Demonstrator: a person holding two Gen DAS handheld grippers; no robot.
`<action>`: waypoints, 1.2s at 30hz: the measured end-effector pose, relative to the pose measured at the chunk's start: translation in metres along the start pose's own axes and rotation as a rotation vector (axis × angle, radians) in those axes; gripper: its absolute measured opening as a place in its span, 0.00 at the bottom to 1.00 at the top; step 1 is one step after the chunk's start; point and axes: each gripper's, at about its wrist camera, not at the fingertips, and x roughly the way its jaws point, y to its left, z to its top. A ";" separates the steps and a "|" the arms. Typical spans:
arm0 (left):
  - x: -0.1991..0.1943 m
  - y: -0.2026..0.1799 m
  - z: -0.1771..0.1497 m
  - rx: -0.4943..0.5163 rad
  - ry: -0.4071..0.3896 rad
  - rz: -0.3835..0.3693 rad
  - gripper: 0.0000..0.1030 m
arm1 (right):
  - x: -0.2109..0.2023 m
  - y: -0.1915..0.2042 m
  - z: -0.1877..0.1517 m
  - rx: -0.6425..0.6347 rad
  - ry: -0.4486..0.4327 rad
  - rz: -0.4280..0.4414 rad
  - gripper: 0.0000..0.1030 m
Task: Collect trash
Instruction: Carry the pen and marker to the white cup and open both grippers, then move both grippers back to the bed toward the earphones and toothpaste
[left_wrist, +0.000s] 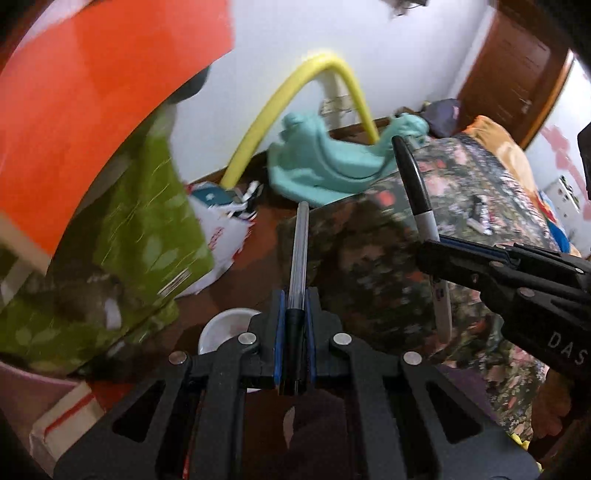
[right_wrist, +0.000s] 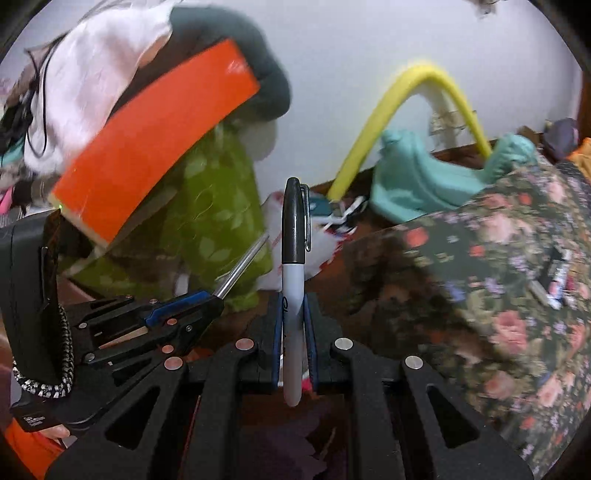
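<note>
Count of items in my view, both wrist cameras.

I hold two writing tools: one clear ballpoint pen (left_wrist: 300, 254) in my left gripper (left_wrist: 294, 325), one black-capped marker (right_wrist: 293, 266) in my right gripper (right_wrist: 293, 332). Around them I count one yellow foam tube (left_wrist: 280, 99), one teal garment (left_wrist: 325, 166), one orange panel (right_wrist: 147, 147), one green leaf-print bag (left_wrist: 155, 221), one white bowl (left_wrist: 221, 328), one floral bedcover (right_wrist: 498, 277).

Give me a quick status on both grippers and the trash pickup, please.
Left gripper shut on a clear pen. Right gripper shut on a black-capped marker. More small items lie on the floral blanket. Nothing blocking.
</note>
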 end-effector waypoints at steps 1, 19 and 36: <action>0.002 0.004 -0.002 -0.008 0.007 0.008 0.09 | 0.007 0.005 0.000 -0.005 0.014 0.009 0.10; 0.094 0.083 -0.042 -0.170 0.212 0.041 0.09 | 0.139 0.038 -0.008 -0.025 0.286 0.102 0.11; 0.095 0.087 -0.040 -0.182 0.229 0.070 0.25 | 0.149 0.026 -0.003 0.022 0.329 0.089 0.28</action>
